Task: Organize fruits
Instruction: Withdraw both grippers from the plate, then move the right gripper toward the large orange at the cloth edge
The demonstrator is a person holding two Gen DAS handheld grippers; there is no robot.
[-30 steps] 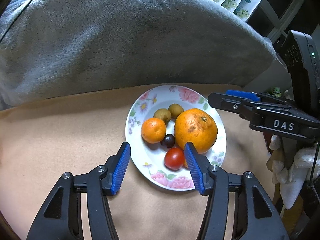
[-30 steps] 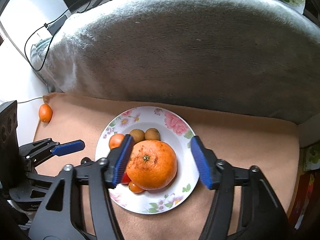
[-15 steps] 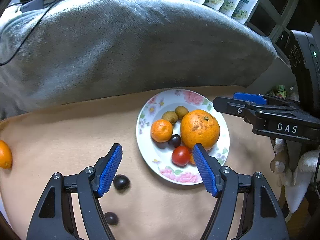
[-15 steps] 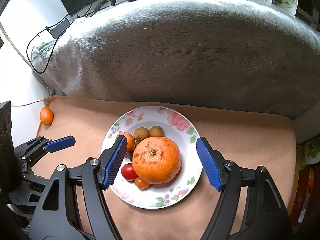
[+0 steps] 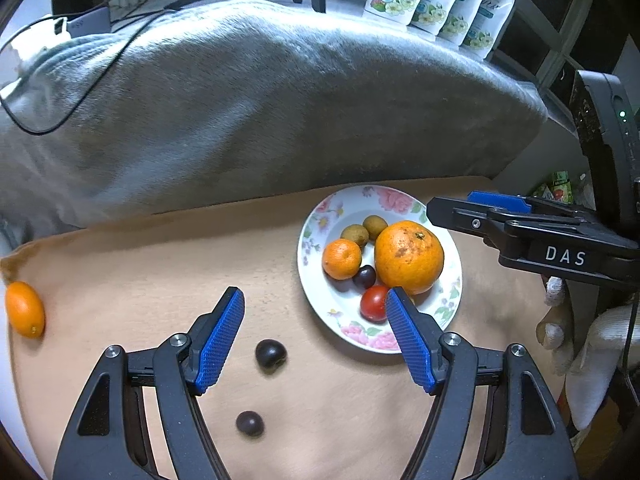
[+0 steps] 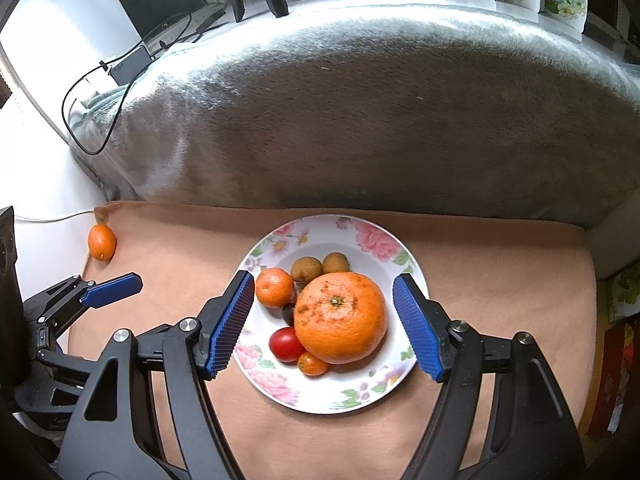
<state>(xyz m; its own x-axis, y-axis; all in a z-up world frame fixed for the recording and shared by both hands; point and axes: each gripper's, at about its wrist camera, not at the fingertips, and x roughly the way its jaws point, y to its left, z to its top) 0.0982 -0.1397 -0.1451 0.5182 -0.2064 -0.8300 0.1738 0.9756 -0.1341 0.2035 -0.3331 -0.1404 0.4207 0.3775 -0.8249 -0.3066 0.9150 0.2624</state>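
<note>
Left wrist view: the left gripper (image 5: 314, 334) stands wide apart and holds nothing; a dark fruit (image 5: 271, 351) lies on the tan cloth (image 5: 160, 280) between and below its pads, a second dark fruit (image 5: 249, 423) nearer the camera. A kumquat (image 5: 24, 314) sits well apart at the cloth's left edge. The floral plate (image 5: 400, 200) already carries a large orange (image 5: 409, 257), a small mandarin (image 5: 341, 258), two brown fruits, a dark one and a red tomato (image 5: 374, 302).

In the right wrist view, the right gripper (image 6: 323, 326) is likewise spread wide and empty, hovering over the plate with the large orange between its pads but untouched.

Judgement: three loose fruits remain to be plated. The nearest dark fruit is the sensible pick. Recommended: centre the pads on either side, descend until they straddle its widest part, close gently since it is round and may roll or bruise, and set it in the plate's bare left portion, clear of the stacked fruit.
</note>
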